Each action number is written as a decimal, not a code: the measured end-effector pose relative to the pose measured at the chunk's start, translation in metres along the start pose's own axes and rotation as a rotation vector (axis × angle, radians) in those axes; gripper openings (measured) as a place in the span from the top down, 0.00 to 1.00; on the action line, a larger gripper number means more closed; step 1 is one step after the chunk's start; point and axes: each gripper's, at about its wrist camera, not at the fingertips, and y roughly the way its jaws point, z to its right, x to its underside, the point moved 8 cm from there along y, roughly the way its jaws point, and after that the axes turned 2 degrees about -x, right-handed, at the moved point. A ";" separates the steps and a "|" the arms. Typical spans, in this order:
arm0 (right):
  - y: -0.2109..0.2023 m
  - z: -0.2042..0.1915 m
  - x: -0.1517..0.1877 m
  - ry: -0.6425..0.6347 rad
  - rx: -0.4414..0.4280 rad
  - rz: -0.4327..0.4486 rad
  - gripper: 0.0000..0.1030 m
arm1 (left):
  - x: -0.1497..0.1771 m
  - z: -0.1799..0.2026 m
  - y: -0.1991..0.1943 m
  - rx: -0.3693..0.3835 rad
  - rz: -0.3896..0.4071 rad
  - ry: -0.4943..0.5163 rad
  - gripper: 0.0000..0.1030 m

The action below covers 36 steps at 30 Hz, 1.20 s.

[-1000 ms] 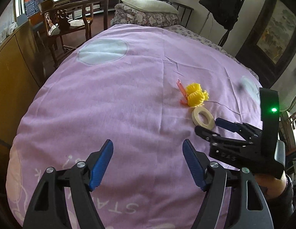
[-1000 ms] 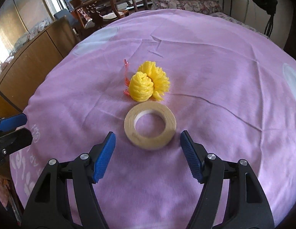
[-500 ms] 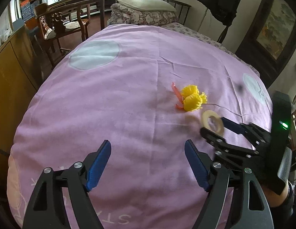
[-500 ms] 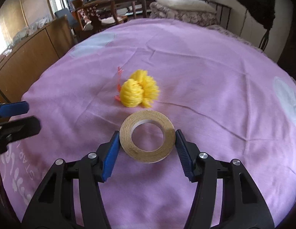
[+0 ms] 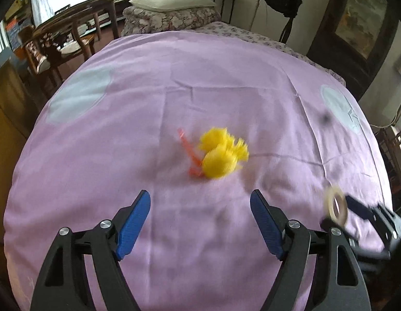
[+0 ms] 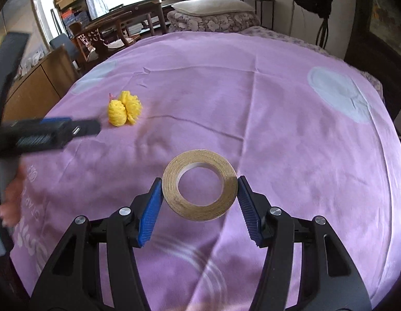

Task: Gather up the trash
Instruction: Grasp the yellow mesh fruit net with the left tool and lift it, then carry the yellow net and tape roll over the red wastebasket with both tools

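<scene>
Tape roll (image 6: 199, 184) clamped between right gripper (image 6: 199, 202) pads, lifted off purple bedspread (image 6: 278, 108), left gripper (image 5: 200, 220) jaws apart (nothing held), yellow foam net (image 5: 222, 159) on bedspread just ahead, orange strip (image 5: 188, 153) beside it.

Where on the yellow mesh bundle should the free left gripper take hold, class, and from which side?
Grip the rounded yellow mesh bundle across its fuller near lobe, coming from the near side along the purple bedspread. The left gripper is already open and wider than the bundle. The frayed right end and the thin orange strip on its left would probably slip.
</scene>
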 end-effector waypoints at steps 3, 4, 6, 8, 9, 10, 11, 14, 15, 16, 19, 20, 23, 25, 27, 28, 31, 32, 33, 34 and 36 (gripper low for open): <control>0.000 0.005 0.010 0.010 -0.005 -0.017 0.45 | -0.010 0.006 0.016 -0.003 -0.016 0.011 0.24; 0.000 0.006 0.013 0.013 -0.007 -0.021 0.45 | -0.013 0.009 0.021 -0.009 -0.019 0.023 0.24; 0.001 0.008 0.017 0.021 -0.012 -0.029 0.45 | -0.017 0.012 0.029 -0.023 -0.025 0.047 0.24; 0.000 0.009 0.020 0.025 -0.017 -0.032 0.45 | -0.020 0.014 0.037 -0.029 -0.031 0.059 0.25; 0.000 0.008 0.020 0.027 -0.019 -0.031 0.45 | -0.021 0.015 0.042 -0.023 -0.036 0.061 0.25; 0.000 0.008 0.019 0.028 -0.020 -0.030 0.45 | -0.022 0.016 0.048 -0.025 -0.044 0.062 0.26; 0.000 0.008 0.019 0.027 -0.019 -0.029 0.45 | -0.023 0.015 0.052 -0.030 -0.049 0.061 0.32; -0.002 0.006 0.020 0.025 -0.017 -0.028 0.45 | -0.022 0.014 0.064 -0.045 -0.069 0.078 0.54; -0.002 0.006 0.021 0.023 -0.017 -0.030 0.45 | -0.023 0.014 0.063 -0.052 -0.060 0.087 0.58; -0.002 0.006 0.020 0.021 -0.016 -0.032 0.44 | -0.022 0.015 0.061 -0.055 -0.048 0.100 0.66; -0.002 0.006 0.019 0.020 -0.014 -0.032 0.44 | -0.019 0.013 0.056 -0.035 -0.053 0.095 0.71; -0.001 0.006 0.018 0.022 -0.014 -0.034 0.42 | -0.017 0.010 0.054 -0.032 -0.056 0.082 0.72; 0.000 0.006 0.016 0.028 -0.013 -0.029 0.30 | -0.012 0.003 0.045 -0.028 -0.053 0.060 0.72; 0.001 0.005 0.015 0.015 -0.003 -0.031 0.30 | -0.005 -0.002 0.035 -0.019 -0.041 0.048 0.72; 0.004 0.003 0.015 0.002 0.008 -0.041 0.30 | 0.005 -0.005 0.025 -0.014 -0.035 0.036 0.72; 0.006 0.002 0.014 -0.002 0.012 -0.046 0.30 | 0.014 -0.006 0.017 -0.013 -0.033 0.035 0.72; 0.014 0.001 0.015 -0.013 0.033 -0.062 0.30 | 0.028 -0.011 0.004 -0.028 -0.022 0.031 0.72; 0.016 0.001 0.015 -0.015 0.041 -0.062 0.30 | 0.032 -0.012 -0.001 -0.029 -0.018 0.028 0.72; 0.017 0.000 0.016 -0.017 0.049 -0.064 0.31 | 0.036 -0.013 -0.006 -0.022 -0.018 0.023 0.72; 0.017 0.000 0.015 -0.018 0.054 -0.053 0.37 | 0.040 -0.014 -0.011 -0.009 -0.020 0.016 0.72; 0.014 0.000 0.015 -0.021 0.070 -0.039 0.45 | 0.044 -0.013 -0.019 0.002 -0.014 0.010 0.72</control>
